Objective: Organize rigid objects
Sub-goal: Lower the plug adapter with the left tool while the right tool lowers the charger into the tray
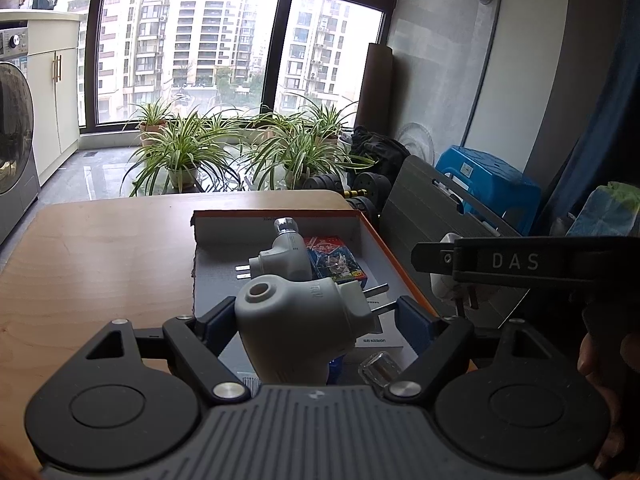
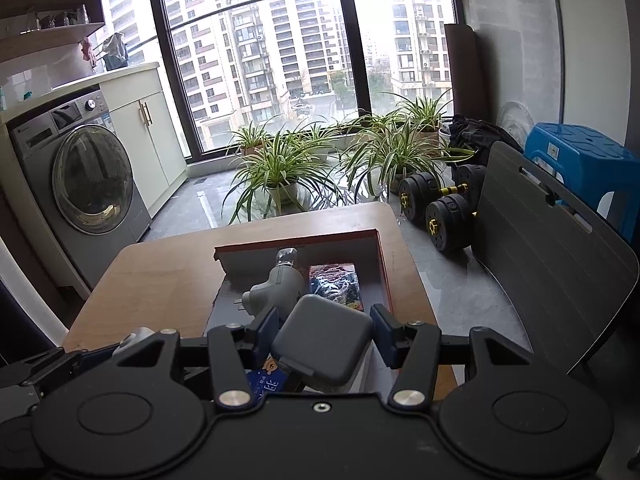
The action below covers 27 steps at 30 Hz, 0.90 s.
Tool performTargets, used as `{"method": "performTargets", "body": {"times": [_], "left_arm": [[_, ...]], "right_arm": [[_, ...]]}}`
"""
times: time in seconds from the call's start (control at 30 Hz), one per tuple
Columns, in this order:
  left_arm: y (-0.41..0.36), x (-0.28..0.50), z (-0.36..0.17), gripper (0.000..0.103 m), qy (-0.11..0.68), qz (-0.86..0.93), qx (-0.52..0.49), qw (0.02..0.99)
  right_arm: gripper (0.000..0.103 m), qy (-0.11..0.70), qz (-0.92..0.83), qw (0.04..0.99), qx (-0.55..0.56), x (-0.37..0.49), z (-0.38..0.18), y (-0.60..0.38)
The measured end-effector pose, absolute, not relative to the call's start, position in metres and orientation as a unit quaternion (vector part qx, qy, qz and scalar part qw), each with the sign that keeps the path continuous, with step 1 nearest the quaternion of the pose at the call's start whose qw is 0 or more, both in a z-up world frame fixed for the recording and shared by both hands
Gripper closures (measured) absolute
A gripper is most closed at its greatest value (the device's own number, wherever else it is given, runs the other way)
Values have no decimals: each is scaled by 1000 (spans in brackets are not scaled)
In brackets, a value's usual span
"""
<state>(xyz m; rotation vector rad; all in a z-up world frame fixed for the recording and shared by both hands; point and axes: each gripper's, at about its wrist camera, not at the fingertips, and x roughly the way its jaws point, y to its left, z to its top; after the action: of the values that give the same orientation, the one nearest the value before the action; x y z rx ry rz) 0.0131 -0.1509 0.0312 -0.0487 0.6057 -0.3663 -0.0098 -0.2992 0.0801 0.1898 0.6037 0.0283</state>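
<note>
Left wrist view: left hand-held gripper (image 1: 316, 318), jaws wide, clamped on pale grey plastic plug-in adapter w/ round socket hole and two metal pins (image 1: 304, 320), held above near end of shallow orange-rimmed cardboard box (image 1: 394, 248) on wooden worktop (image 1: 92, 264).
Right wrist view: right hand-held gripper (image 2: 322, 338), jaws part-closed, gripping dark grey rounded-square charger block (image 2: 324, 342), also over box near end.
Handling (est.): both items rigid, light, smooth plastic, so may slip or twist. Grip on flat body sides; keep pads off pins. Not fragile.
In box: second pale grey adapter w/ clear bulb tip (image 1: 286, 256), blue-red printed card pack (image 1: 336, 260), white flat carton (image 1: 384, 334), small clear plastic cap (image 1: 376, 366) at near edge.
Obstructions: box contents crowd the floor; free spot is left of second adapter. The two grippers sit close, so clash risk. Dark chair back (image 2: 548, 248) just beside worktop, right.
Room beyond: potted spider plants, dumbbells, blue stool, washing machine; well apart.
</note>
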Motion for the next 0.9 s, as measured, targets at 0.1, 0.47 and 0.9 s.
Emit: {"method": "performTargets", "body": {"times": [0.1,0.47,0.9], "left_arm": [[-151,15,29,17,299,-180,-23,937],[-155,21,24,17,311,-182,-20,933],[-159,27,14,17,325,-185,-8,928]], "right_arm": [[41,299,14,950,94,-11,78,-298],[41,320,20,943,92,2,62,-293],[41,337,29,937,88,24,52,-295]]}}
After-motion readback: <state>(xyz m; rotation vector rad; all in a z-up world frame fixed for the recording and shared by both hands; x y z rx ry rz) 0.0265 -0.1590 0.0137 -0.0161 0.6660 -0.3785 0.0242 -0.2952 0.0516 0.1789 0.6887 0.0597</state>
